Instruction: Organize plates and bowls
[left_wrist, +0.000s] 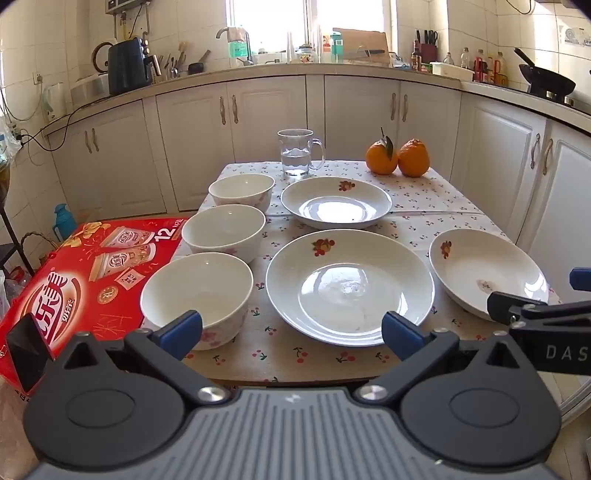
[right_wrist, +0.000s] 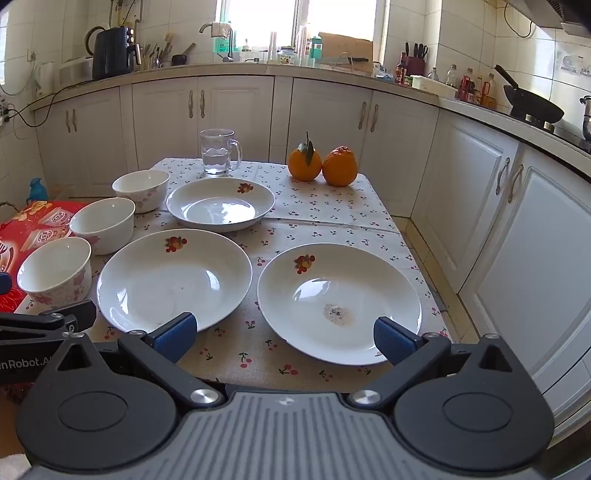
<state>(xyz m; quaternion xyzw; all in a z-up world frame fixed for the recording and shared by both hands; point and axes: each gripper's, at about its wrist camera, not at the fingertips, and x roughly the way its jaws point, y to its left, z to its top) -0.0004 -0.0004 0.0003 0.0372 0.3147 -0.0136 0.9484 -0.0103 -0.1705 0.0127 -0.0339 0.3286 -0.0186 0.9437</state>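
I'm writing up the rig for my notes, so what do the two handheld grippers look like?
Both look alike. The left gripper has black angular linkage arms with silver bolt heads, round black pivot discs, blue ribbed finger pads and a grey ribbed body. The right gripper matches it, with blue pads. White lettering runs along each one's side, only partly readable. No cables, hands or sleeves show.

Near bowl (left_wrist: 195, 291): front rim hidden behind left gripper's (left_wrist: 291, 332) blue pad in left wrist view. Right plate (left_wrist: 487, 271): near edge covered by right gripper's (left_wrist: 535, 295) finger, which is itself cut off by frame edge. Red box (left_wrist: 88, 266): lower corner behind gripper body, print only partly legible. In right wrist view, box (right_wrist: 33, 225) mostly cut off at left edge. Counter clutter at back, bottles (right_wrist: 476, 86) etc.: too small to read labels. Window (left_wrist: 310, 22) blown out, nothing visible outside.
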